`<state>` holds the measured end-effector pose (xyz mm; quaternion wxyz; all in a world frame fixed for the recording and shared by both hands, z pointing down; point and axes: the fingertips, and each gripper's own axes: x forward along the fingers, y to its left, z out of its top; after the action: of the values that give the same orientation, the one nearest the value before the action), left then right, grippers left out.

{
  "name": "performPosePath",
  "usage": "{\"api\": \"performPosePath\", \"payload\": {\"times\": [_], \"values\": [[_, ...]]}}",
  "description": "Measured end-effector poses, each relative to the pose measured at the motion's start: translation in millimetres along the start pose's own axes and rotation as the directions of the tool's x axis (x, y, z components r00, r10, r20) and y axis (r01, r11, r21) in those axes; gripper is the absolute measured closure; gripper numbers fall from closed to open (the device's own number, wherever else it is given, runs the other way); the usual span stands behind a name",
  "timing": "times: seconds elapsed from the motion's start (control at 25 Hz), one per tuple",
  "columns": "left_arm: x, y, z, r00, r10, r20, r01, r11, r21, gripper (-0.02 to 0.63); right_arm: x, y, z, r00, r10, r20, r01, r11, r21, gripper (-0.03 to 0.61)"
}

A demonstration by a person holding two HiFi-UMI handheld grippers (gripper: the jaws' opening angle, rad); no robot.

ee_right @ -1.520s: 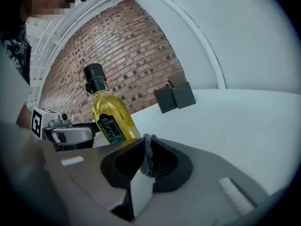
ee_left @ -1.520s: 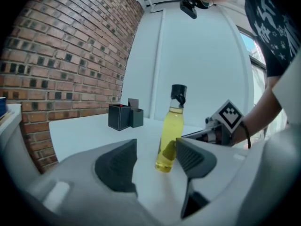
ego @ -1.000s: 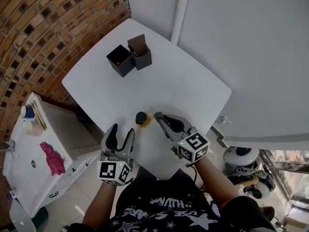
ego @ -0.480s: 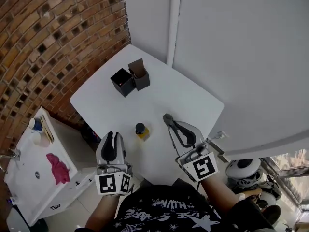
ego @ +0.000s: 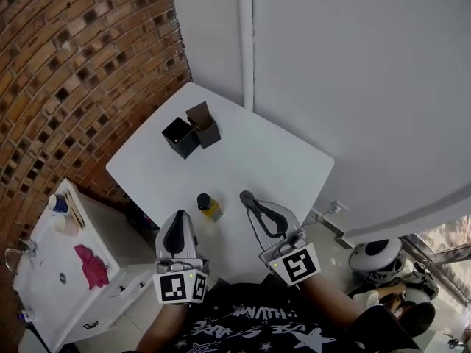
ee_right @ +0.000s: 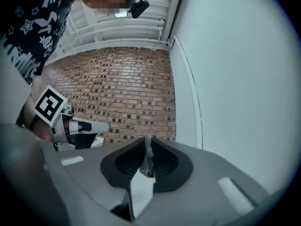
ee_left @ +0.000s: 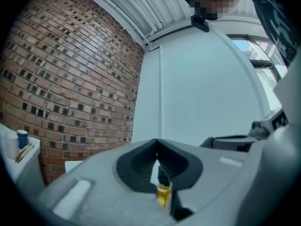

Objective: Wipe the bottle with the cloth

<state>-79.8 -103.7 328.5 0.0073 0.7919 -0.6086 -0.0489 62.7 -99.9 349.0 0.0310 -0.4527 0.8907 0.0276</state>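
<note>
A small yellow bottle (ego: 208,206) with a black cap stands on the white table (ego: 272,160) near its front edge. In the left gripper view, the bottle (ee_left: 163,193) shows through the slit below the jaws. My left gripper (ego: 179,215) hovers left of and behind the bottle, apart from it. Its jaws have just been closing and now meet with nothing between them (ee_left: 157,142). My right gripper (ego: 243,195) is held right of the bottle, shut on a strip of grey cloth (ee_right: 148,160) that hangs between its pads.
A black box (ego: 179,137) and a brown box (ego: 204,124) stand together at the table's far left. A brick wall runs along the left. Below it, a white cabinet (ego: 44,271) carries a pink rag (ego: 92,265) and a blue cup (ego: 57,203).
The left jaws went from wide open to shut. Both grippers rose and drew back from the bottle toward the person. The bottle has not moved on the table.
</note>
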Motion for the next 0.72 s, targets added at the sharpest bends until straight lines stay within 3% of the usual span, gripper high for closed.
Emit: {"api": "performPosePath", "payload": {"times": [0.24, 0.48, 0.72], "values": [[0.1, -11.1, 10.0, 1.000, -0.013, 0.013, 0.013, 1.000, 0.007, 0.611, -11.5, -15.1, -0.1, 0.999, -0.035, 0.012, 0.035, 0.999, 0.032, 0.535], [2.4, -21.8, 33.1, 0.999, -0.004, 0.054, 0.000, 0.997, 0.083, 0.609, -17.0, -27.8, -8.9, 0.999, -0.031, -0.008, 0.031, 0.999, 0.042, 0.535], [-0.2, -27.0, 45.5, 0.996, -0.013, 0.088, 0.007, 0.998, 0.070, 0.609, -20.8, -24.7, 2.4, 0.999, -0.034, 0.027, 0.032, 0.997, 0.070, 0.535]]}}
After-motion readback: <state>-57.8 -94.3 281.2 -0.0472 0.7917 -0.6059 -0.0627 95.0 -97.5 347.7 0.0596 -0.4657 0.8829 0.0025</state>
